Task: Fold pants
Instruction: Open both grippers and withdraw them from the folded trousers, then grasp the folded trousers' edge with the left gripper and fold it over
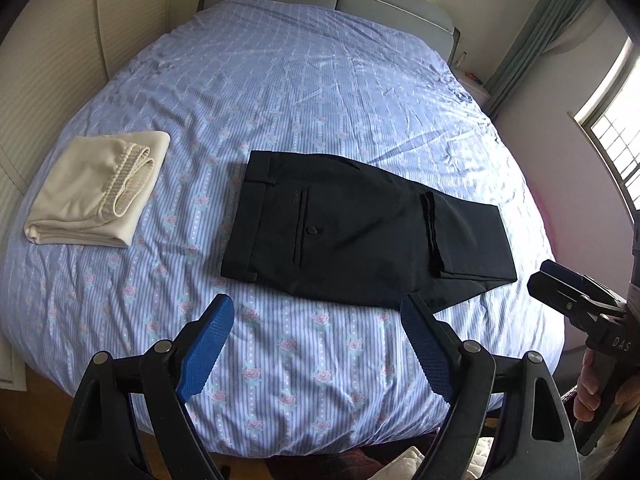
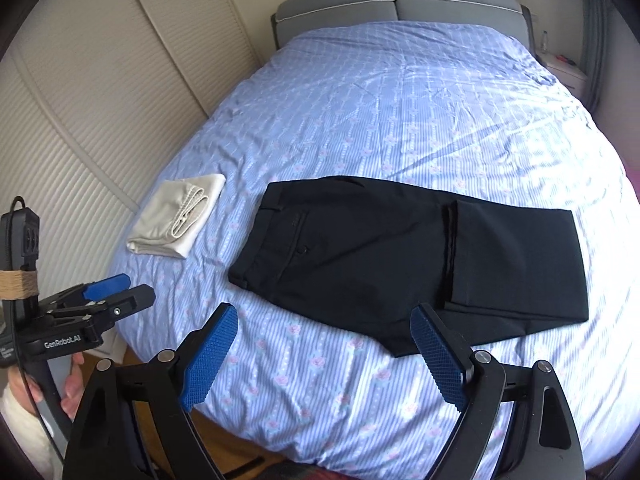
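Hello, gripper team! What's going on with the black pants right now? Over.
Left gripper open, empty. Right gripper open, empty. Black pants lie folded flat on the bed, cuffs doubled over. Cream folded garment sits apart; nothing in the way.

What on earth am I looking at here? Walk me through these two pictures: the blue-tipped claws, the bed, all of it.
The claws are two hand-held grippers; a person carries one in each hand, and each has a camera looking along its fingers. One picture comes from the left gripper, the other from the right gripper. Each also shows up at the edge of the other's picture. Both stand open above the near edge and hold nothing. On the blue striped bedcover lie black trousers, folded over so the leg hems lie across the seat, and to their left a folded cream garment. A grey headboard stands at the far end.
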The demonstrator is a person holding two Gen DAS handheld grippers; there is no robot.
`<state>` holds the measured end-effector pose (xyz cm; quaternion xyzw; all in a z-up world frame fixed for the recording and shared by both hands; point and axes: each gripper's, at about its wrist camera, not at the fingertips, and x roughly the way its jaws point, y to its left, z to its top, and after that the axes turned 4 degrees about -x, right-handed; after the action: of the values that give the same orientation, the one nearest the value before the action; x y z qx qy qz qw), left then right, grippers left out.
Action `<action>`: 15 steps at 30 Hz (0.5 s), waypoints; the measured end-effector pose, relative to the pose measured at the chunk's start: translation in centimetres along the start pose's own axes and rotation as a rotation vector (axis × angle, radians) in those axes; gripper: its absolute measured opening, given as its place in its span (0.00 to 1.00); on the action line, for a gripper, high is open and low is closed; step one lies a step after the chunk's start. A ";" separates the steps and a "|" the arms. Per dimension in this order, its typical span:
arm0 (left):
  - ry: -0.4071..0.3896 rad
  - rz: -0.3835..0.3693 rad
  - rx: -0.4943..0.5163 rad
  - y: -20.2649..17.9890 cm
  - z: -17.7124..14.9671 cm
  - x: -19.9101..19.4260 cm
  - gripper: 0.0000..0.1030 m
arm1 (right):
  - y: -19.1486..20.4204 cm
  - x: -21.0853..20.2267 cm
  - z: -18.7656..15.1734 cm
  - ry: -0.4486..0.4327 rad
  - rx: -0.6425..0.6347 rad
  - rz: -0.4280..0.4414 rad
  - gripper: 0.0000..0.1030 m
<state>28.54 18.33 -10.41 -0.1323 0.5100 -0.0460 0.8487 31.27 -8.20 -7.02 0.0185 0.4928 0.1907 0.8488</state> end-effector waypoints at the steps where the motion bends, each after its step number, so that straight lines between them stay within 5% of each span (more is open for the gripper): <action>1: -0.003 -0.016 0.005 0.7 0.3 0.2 0.83 | 0.4 0.1 0.0 -0.002 0.007 -0.009 0.87; 15: 0.172 -0.259 0.141 11.0 6.9 8.0 0.77 | 8.3 7.2 1.4 0.061 0.137 -0.210 0.87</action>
<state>37.75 28.43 -17.21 -0.1327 0.5550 -0.2021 0.7959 33.05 2.20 -10.45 0.0189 0.5295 0.0674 0.8454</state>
